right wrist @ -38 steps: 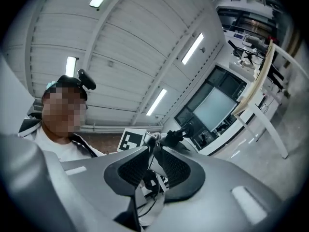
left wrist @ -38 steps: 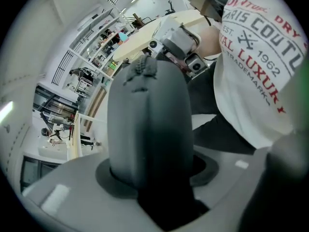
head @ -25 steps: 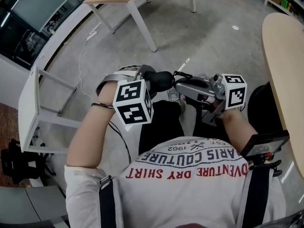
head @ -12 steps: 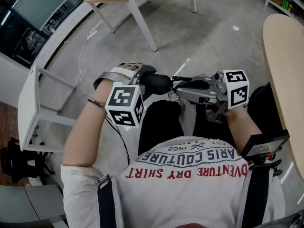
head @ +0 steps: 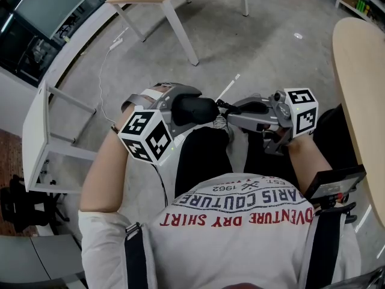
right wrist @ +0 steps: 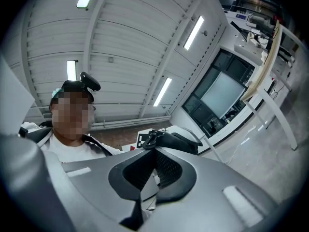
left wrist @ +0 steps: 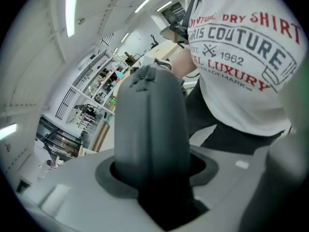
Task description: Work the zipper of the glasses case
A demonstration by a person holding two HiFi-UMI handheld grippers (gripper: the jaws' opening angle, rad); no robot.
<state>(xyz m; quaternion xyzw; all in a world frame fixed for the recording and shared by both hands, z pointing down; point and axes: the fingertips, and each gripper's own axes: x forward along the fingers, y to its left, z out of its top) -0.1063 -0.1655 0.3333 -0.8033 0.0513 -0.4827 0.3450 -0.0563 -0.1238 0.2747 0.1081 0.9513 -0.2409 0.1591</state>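
Jaws on the left gripper [head: 174, 101] squeeze the dark grey oval glasses case [head: 197, 109], held in the air above the person's lap. The right gripper [head: 225, 107] jaws are pinched on the small black zipper pull [right wrist: 151, 139]. Zipping looks under way. Next, pull steadily along the edge. Only the right gripper view shows the pull.

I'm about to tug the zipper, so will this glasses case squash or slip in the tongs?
Probably stiff: the glasses case shows no denting where the left tongs clamp it. Its matte, fabric-like skin likely resists slipping.
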